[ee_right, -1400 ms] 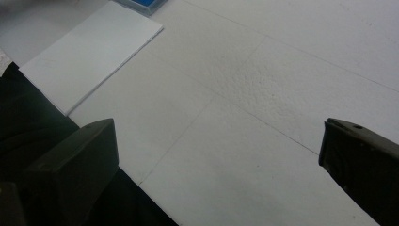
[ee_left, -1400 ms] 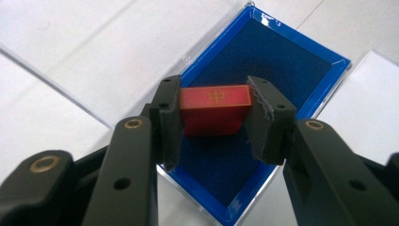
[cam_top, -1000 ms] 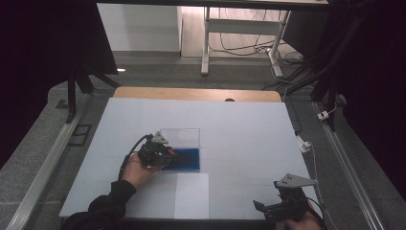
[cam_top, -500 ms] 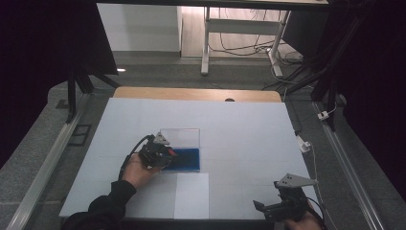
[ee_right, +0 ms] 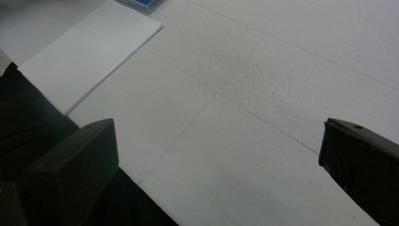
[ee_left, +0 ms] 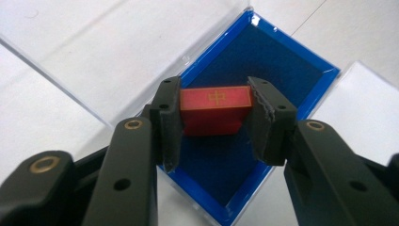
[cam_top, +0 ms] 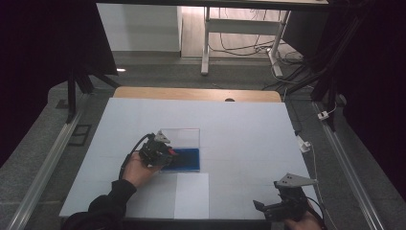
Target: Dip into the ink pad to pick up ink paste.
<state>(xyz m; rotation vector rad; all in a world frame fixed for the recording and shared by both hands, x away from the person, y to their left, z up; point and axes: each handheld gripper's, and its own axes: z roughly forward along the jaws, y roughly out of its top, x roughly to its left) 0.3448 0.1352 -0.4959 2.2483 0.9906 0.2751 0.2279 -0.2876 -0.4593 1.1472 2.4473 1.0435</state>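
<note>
Nothing has shifted since the earlier frames. The red block (ee_left: 215, 110) sits between the left tool's (ee_left: 214, 123) jaws over the blue-lined case (ee_left: 301, 61), apparently gripped for placing or lifting. The right tool (cam_top: 279, 207) waits spread wide, empty, above the white desk (cam_top: 239, 129).

Right gripper (ee_right: 216, 160): jaws stand wide apart over the bare white table (ee_right: 263, 94). A white sheet (ee_right: 89, 52) lies flat at upper left, a blue box corner (ee_right: 141, 4) just beyond it. Dark sleeve (ee_right: 28, 127) at left.
</note>
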